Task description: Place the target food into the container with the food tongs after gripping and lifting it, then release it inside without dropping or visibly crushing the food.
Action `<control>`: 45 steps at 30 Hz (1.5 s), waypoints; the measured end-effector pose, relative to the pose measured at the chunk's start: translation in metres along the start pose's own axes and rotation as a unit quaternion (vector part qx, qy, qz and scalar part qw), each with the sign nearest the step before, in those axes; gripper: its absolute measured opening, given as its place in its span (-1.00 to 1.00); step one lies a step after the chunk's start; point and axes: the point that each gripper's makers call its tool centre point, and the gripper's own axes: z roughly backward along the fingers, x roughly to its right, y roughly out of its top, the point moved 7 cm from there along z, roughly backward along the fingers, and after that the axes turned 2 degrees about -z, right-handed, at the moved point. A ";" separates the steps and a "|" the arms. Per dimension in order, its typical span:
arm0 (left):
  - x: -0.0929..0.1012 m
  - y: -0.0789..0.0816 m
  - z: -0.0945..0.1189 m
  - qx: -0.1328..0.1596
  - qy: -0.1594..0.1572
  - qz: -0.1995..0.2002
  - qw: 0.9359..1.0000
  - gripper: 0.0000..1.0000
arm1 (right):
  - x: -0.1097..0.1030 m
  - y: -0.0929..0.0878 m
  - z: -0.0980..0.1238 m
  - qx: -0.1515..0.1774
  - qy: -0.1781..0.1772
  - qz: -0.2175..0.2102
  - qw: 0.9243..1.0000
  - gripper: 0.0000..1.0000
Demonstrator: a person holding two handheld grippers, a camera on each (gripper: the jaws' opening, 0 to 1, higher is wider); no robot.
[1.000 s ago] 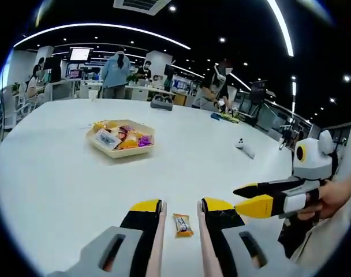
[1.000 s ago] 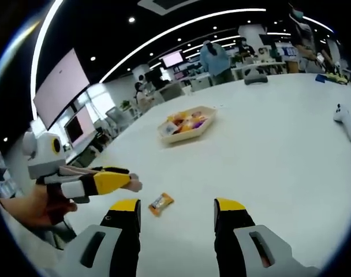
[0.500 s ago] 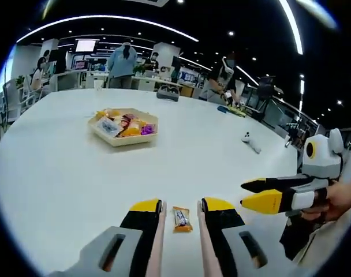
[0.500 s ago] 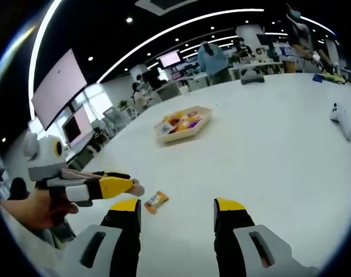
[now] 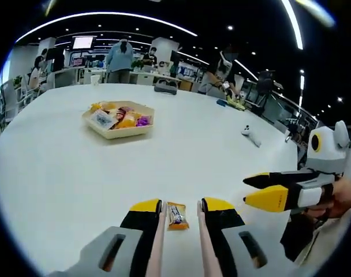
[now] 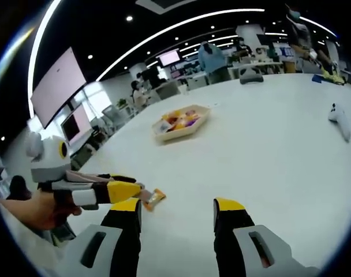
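Orange snack packet [image 5: 176,215] lies flat on the white table [image 5: 60,173], glossy wrapper with a dark printed patch, right between the left gripper [image 5: 180,209] jaws near their yellow tips. Jaws parted, packet not pinched; can't tell if either jaw touches it. In the right gripper view the same packet [image 6: 154,198] sits just off the left gripper's [image 6: 136,189] tip, the gripper held by a hand [image 6: 31,210].

Right gripper [image 6: 177,212] jaws spread wide over bare tabletop, nothing between them. In the left gripper view it [image 5: 253,190] comes in from the right, jaws apart, empty.

Container: shallow beige hexagonal tray [image 5: 142,127], well apart from the packet, far across the table. It holds a heap of small wrapped snacks [image 5: 119,118], orange, yellow, purple and white wrappers. Same tray [image 6: 204,114] in the right gripper view.

Table is smooth, matte white, rounded edge. 1 small white object [image 5: 249,135] lies on it off to the right.
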 end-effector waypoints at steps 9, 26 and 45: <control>-0.001 -0.005 -0.008 -0.017 -0.003 0.001 1.000 -0.49 | -0.002 0.002 -0.003 -0.002 0.002 0.009 1.000 0.00; -0.003 -0.011 -0.012 -0.019 -0.001 -0.041 0.999 -0.53 | -0.001 0.002 -0.007 -0.005 0.006 -0.002 1.000 -0.01; -0.004 -0.012 -0.012 -0.021 -0.007 -0.119 0.993 -0.66 | -0.003 -0.001 -0.008 -0.008 0.005 0.005 1.000 -0.06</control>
